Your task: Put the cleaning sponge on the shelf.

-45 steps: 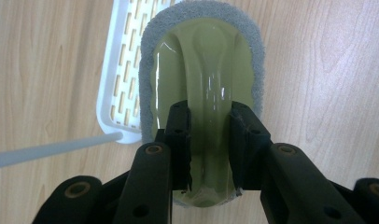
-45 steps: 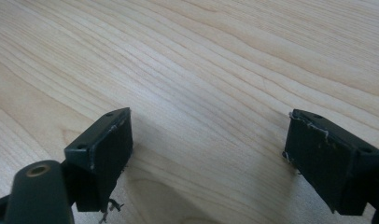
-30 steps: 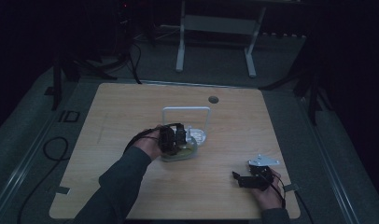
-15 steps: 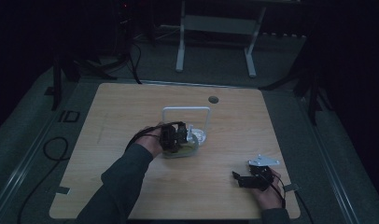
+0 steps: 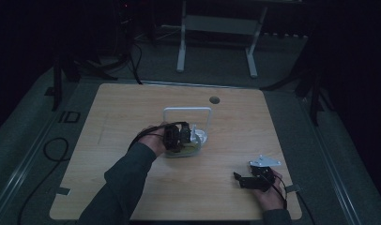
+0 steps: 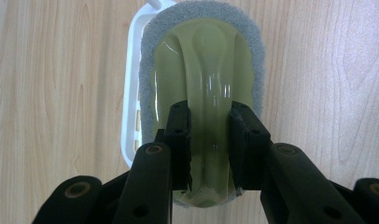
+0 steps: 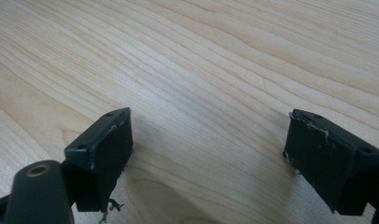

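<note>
Olive-green plastic scrubber with grey sponge rim (image 6: 204, 70) sits in a white plastic tray (image 6: 131, 93) at mid-bench (image 5: 132, 108), clamped by the left hand-held gripper (image 6: 210, 140); right hand-held gripper (image 7: 206, 154) rests near-right, jaws apart; placing seems underway; next likely needs letting go.

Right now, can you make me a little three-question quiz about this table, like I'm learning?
1. True or false: the left hand-held gripper grips the olive-green plastic scrubber with the grey sponge edge.
2. What lies under the scrubber: A) white plastic tray, B) metal bowl, C) blue towel?
3. What is between the jaws of the right hand-held gripper?

Key: 1 true. 2 A. 3 Nothing, just bare light wooden table.
</note>
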The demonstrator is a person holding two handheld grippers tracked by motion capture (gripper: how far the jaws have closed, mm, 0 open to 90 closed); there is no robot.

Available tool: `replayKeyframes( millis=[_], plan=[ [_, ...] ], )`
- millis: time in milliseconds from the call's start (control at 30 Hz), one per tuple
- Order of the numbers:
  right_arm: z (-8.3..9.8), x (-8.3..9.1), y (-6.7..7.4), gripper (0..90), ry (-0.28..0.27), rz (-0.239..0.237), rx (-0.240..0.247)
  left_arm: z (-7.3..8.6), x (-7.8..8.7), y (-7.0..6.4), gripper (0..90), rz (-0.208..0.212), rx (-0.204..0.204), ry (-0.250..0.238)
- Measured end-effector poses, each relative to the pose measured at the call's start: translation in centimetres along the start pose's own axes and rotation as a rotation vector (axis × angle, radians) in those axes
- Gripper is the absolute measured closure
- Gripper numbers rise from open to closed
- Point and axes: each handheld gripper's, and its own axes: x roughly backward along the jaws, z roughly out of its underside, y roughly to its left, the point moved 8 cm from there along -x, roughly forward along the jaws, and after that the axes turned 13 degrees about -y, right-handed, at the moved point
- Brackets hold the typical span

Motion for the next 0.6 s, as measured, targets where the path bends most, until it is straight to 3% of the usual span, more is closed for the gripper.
replayKeyframes(
  millis=[600],
  plan=[
    [0.0, 0.0, 0.0, 14.8, 0.0, 0.0, 0.0, -0.51, -0.56, 0.75, 71.6, -0.001, -0.029, 0.046]
  ],
)
